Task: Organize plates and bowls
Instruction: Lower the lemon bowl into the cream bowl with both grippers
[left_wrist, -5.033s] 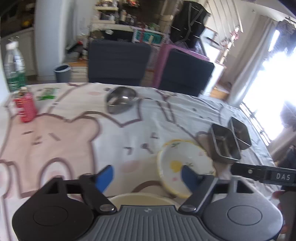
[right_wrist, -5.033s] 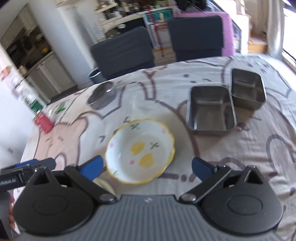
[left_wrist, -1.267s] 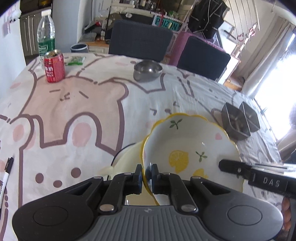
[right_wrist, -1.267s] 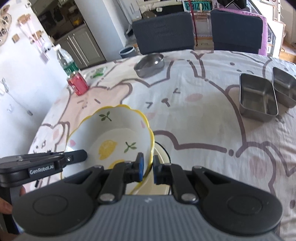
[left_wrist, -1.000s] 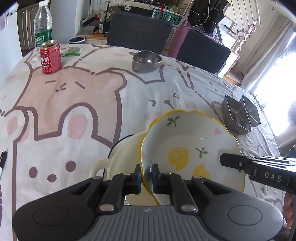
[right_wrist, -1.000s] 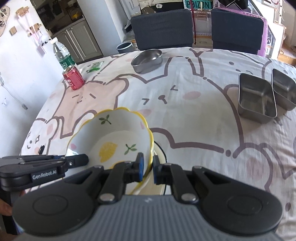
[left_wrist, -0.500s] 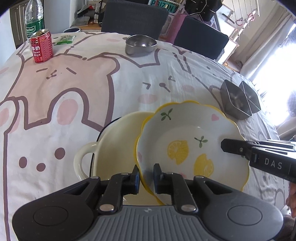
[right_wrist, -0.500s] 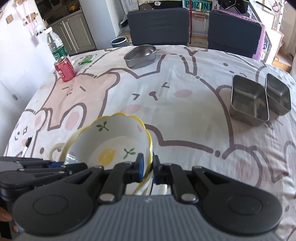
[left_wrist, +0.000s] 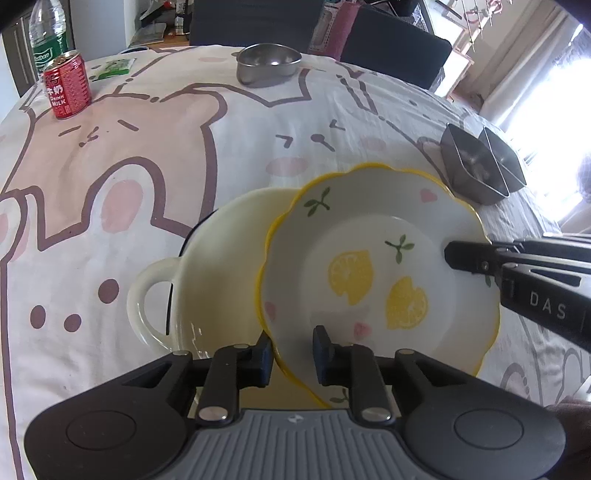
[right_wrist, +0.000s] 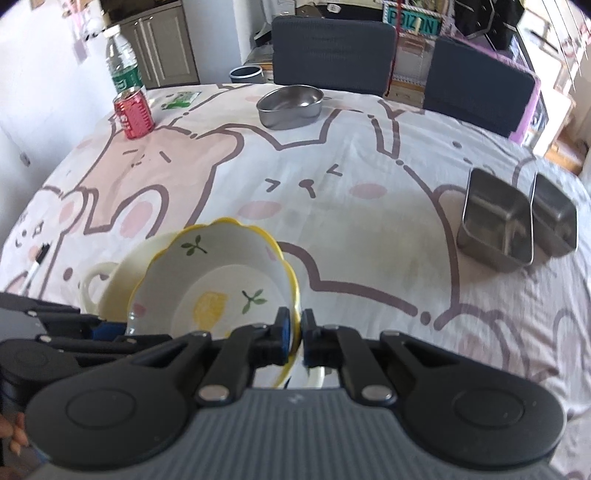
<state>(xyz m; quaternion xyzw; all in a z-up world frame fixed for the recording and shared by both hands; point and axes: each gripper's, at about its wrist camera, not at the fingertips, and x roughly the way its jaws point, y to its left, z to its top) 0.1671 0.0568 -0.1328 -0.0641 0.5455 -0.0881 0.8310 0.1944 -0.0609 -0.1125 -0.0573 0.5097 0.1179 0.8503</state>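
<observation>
The lemon-print bowl (left_wrist: 376, 273) covers most of the cream handled dish (left_wrist: 207, 273) beneath it, so its right side can't be seen. The water bottle (left_wrist: 48, 33) is cut off by the left wrist view's top edge, and the pen (right_wrist: 37, 267) on the tablecloth is too small to make out.

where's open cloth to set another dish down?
Free: the wide stretch between red can, steel oval bowl and two steel trays. Crowded: near edge, where the lemon bowl sits on the cream handled dish, both grippers there.
</observation>
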